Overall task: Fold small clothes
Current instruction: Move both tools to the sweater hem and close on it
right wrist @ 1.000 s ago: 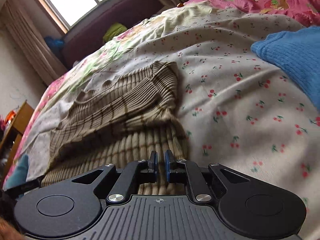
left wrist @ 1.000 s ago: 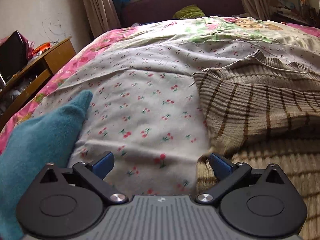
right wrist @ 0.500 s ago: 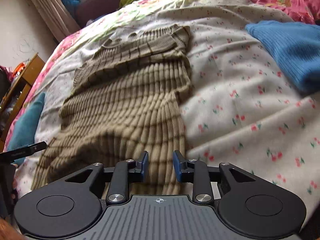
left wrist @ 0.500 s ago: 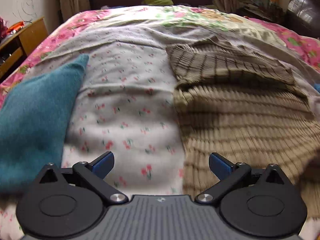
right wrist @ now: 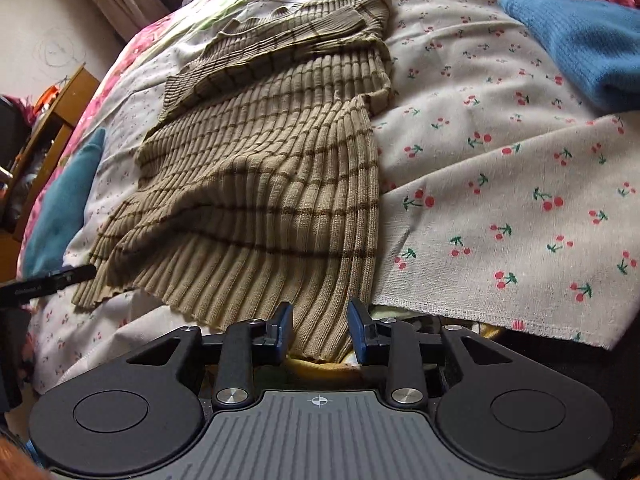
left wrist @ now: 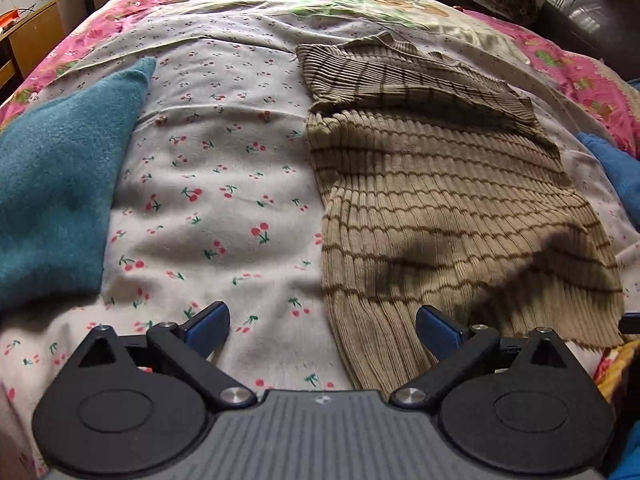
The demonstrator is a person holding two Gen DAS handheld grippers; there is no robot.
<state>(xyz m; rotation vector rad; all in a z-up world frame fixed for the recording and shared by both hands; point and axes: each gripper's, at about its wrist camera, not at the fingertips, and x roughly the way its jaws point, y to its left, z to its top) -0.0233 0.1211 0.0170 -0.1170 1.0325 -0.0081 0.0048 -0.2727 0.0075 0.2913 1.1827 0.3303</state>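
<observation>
The striped sweater (left wrist: 448, 200) lies on the cherry-print sheet (left wrist: 216, 184) of the bed, its top part folded over. The left tool (left wrist: 322, 326) gapes wide and empty at the sweater's near left edge. The right tool (right wrist: 320, 322), partly open, straddles the near hem without gripping it. A teal cloth (left wrist: 56, 176) lies left, a blue one (right wrist: 580, 40) right.

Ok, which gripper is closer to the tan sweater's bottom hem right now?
Right. The right gripper is open with the tan sweater hem between its fingers. The left gripper is open at the sweater's left edge, mostly over the cherry-print sheet.
</observation>
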